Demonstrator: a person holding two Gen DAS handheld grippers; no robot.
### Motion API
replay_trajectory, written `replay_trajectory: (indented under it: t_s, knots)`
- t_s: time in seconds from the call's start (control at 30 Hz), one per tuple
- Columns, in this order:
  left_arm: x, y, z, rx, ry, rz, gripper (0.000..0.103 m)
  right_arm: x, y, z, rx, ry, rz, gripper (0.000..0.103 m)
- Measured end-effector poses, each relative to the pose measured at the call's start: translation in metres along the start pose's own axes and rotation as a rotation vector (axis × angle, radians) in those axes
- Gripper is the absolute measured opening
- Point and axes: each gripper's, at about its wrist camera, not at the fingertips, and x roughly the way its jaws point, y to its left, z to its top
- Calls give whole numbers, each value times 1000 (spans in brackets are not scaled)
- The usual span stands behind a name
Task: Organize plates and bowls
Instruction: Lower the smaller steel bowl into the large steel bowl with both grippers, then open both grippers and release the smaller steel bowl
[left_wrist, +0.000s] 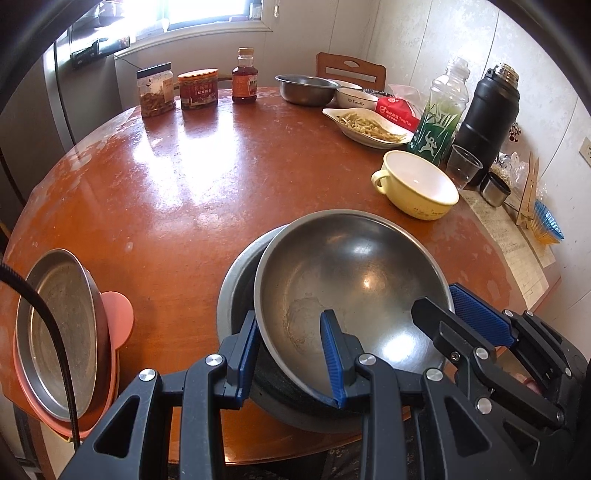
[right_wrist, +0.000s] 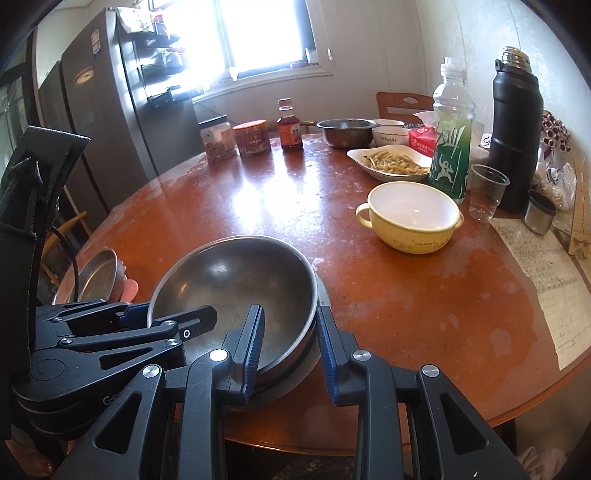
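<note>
Round wooden table (left_wrist: 166, 192) fills most of what you see, and the stack sits right at its near edge. Your top steel bowl (left_wrist: 351, 280) is tilted, nested partway into the lower bowl (left_wrist: 236, 280) beneath, whose rim peeks out on the left. Both claws are clamped on that top bowl's near rim: your left gripper (left_wrist: 291, 354) pinching the left side, one pad inside and one outside the wall, your right gripper (right_wrist: 291, 350) doing the same on the right side. So the bowl hangs dead ahead between your hands, neither nearer. I'd guess lowering evenly matters, since the tilt leans it off-centre.
</note>
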Motion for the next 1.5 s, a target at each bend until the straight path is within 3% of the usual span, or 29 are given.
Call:
replay_trajectory:
  t_s: [0.83,1.5]
  knots:
    - [4,-5,-1,31,-26,65,37,7,-5,-3,9,2,26,31]
    - [-13,-7,3,43,-78,58,43,-1,-10,0,55,-25,42,37]
